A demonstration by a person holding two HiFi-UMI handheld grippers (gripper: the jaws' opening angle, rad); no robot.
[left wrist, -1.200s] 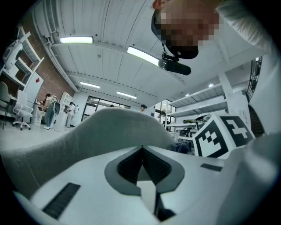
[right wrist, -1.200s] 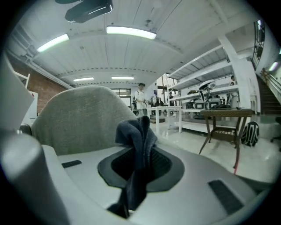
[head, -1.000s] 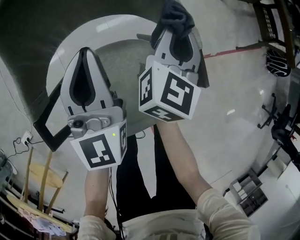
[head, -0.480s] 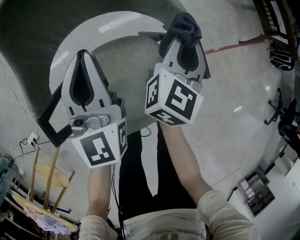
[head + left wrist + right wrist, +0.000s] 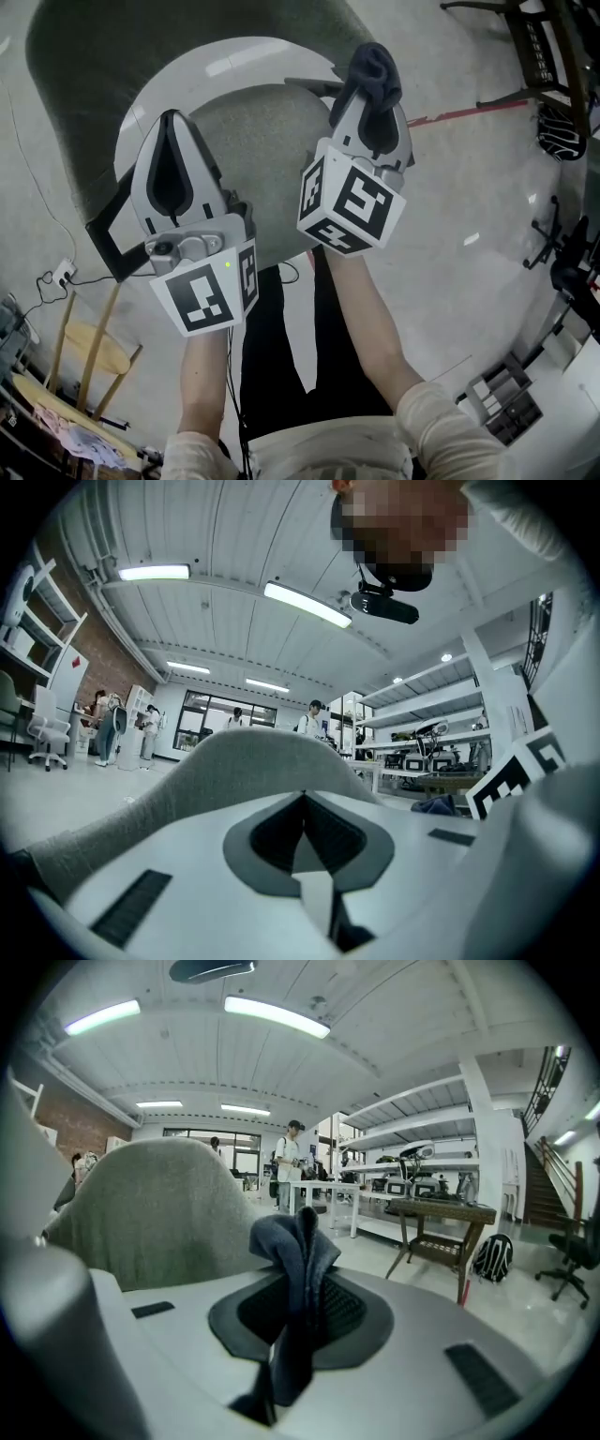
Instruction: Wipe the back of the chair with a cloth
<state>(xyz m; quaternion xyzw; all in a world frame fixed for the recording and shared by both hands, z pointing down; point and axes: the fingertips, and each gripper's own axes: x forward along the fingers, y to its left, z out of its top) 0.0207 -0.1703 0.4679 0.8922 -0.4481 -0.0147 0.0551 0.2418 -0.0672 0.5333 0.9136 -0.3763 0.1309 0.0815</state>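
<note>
In the head view the chair has a grey-green fabric back, a fabric seat and a white shell rim. My left gripper is over the seat's left side, jaws shut with nothing in them. My right gripper is at the seat's right edge, shut on a dark blue cloth that bunches up past its tips. The left gripper view shows the chair back just beyond the shut left gripper. The cloth stands up from the right gripper, with the chair back to its left.
A wooden stool stands at lower left by a power strip with its cable. A dark wooden table, a backpack and an office chair base are on the right. A red floor line runs behind.
More of the chair back has come into the head view at the top. Both grippers have shifted slightly right and down in frame, the right one still with the cloth.
</note>
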